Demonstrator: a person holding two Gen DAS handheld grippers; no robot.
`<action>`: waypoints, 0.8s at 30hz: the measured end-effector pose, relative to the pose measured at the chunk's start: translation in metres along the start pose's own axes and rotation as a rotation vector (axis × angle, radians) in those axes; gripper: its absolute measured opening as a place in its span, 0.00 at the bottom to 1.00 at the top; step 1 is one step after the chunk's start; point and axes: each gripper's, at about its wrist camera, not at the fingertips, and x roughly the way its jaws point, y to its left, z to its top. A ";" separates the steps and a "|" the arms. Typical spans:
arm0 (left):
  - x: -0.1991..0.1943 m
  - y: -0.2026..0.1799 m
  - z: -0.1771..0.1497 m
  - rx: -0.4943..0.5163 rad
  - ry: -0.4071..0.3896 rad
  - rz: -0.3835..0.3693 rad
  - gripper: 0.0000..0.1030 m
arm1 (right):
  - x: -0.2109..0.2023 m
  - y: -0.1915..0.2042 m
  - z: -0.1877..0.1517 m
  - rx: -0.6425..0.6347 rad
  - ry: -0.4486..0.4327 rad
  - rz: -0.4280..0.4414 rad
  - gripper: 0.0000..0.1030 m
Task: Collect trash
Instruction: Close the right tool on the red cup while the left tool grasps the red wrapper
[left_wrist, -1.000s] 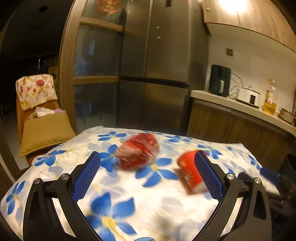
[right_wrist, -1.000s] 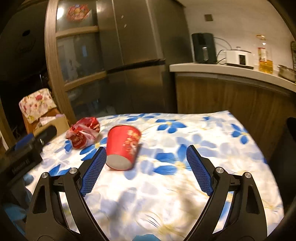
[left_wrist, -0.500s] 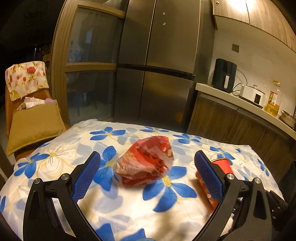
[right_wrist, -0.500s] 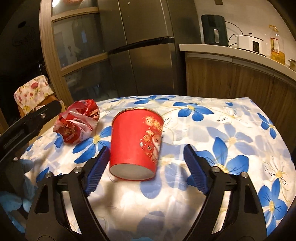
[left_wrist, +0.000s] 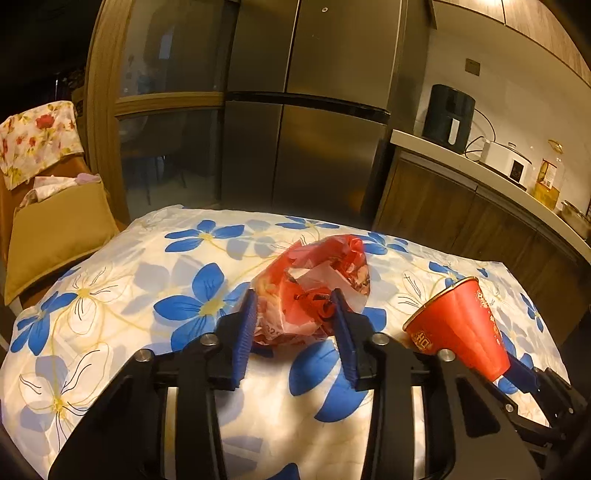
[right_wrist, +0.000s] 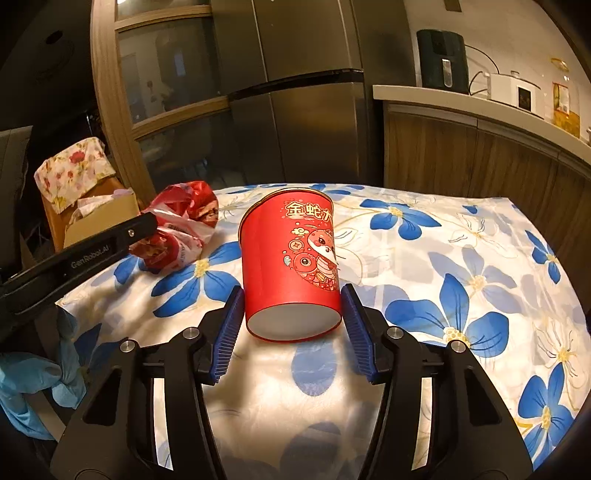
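Note:
A crumpled red plastic bag (left_wrist: 314, 280) lies on the blue-flowered tablecloth (left_wrist: 147, 295). My left gripper (left_wrist: 293, 317) is closing on it, and both blue pads press into its near end. To the right lies a red paper cup (left_wrist: 458, 325) on its side. In the right wrist view the cup (right_wrist: 291, 254) points its white bottom at the camera. My right gripper (right_wrist: 291, 314) is closing around that bottom end, with a pad against each side. The bag (right_wrist: 184, 221) shows there too, with a left finger (right_wrist: 110, 243) on it.
A chair with a tan cushion (left_wrist: 55, 229) stands left of the table. Behind the table are a steel fridge (left_wrist: 314, 147) and a wooden counter (left_wrist: 480, 173) with a black appliance (left_wrist: 448, 118). A blue-gloved hand (right_wrist: 33, 380) shows at the lower left.
Both grippers came forward and down and narrowed from wide open. The left now pinches the bag. The right now flanks the cup's bottom, which was left of centre before.

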 end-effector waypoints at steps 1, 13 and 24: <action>0.000 0.000 0.000 -0.002 0.001 -0.003 0.30 | -0.002 0.000 0.000 -0.002 -0.003 -0.001 0.51; -0.031 -0.009 -0.006 0.017 -0.059 0.018 0.00 | -0.041 -0.017 -0.006 0.003 -0.053 -0.020 0.51; -0.071 -0.044 -0.018 0.054 -0.089 0.004 0.00 | -0.105 -0.053 -0.008 0.037 -0.137 -0.056 0.51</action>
